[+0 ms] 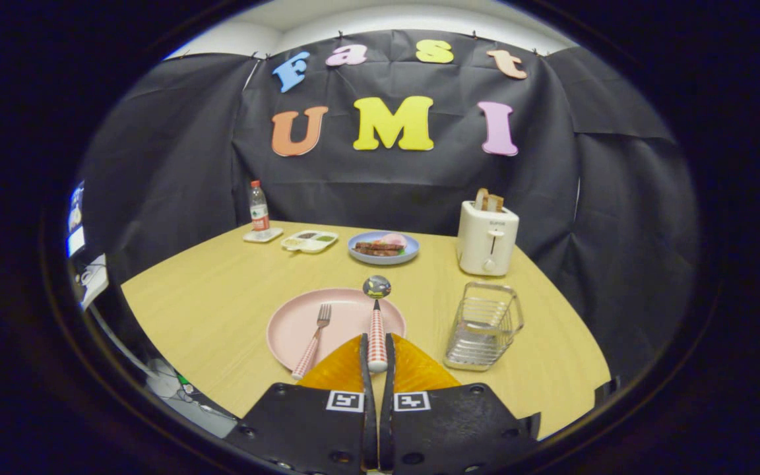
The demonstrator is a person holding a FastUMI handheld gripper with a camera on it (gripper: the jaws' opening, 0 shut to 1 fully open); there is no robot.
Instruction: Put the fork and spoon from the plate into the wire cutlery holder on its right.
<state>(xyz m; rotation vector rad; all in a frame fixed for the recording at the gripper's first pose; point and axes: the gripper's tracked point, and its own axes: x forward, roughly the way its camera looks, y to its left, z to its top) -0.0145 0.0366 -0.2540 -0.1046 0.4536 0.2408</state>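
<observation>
The gripper (377, 359) is clenched on the checked red-and-white handle of the metal spoon (377, 310): both fingers (365, 369) press the handle from either side, and it stands between them, pointing straight ahead toward twelve o'clock. The spoon's shiny round bowl shows at the far end, over the far rim of the round pink plate (294, 323). Whether the bowl touches the plate or is lifted clear of it cannot be told. The gripper is held level and low over the near edge of the light wooden table (221, 297), its fingers reaching over the plate's near rim.

The metal fork with the same checked handle (313, 343) lies on the plate at about ten o'clock from the fingertips, tines away, its handle end hanging past the near rim.

The empty wire cutlery holder (483, 324) stands upright on the table at about two o'clock from the fingertips, just beside the plate's right side.

Beyond, at twelve o'clock, a blue plate with food (383, 247); at one o'clock a white toaster with bread in it (487, 237); at eleven o'clock a white divided dish (309, 241) and a clear bottle with a red cap (258, 208).
</observation>
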